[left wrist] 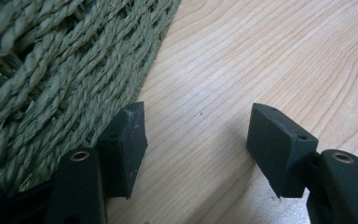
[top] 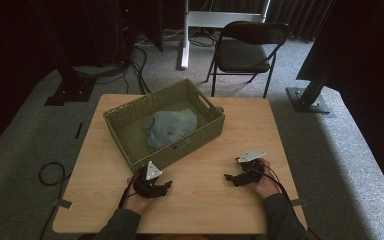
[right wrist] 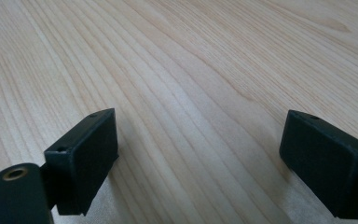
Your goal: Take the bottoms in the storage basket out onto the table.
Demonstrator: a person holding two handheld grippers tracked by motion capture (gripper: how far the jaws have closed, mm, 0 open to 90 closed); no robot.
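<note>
On table (top: 200,185): both grippers, left (top: 166,186) and right (top: 228,177), jaws wide, empty; woven basket (top: 130,137) holds grey-blue cloth (top: 170,127); no readable labels.

There is one desk (top: 205,200), and on it sits one green woven basket (top: 130,140) with one soft blue cloth (top: 170,127) inside. There are two grippers, one left gripper (top: 166,185) and one right gripper (top: 229,176), and each gripper has two black jaws, so that makes four jaws in all. Two hands hold them, one left hand (top: 141,199) and one right hand (top: 265,185), and behind the desk stands one black chair (top: 245,50) on the one grey floor (top: 340,165).
</note>
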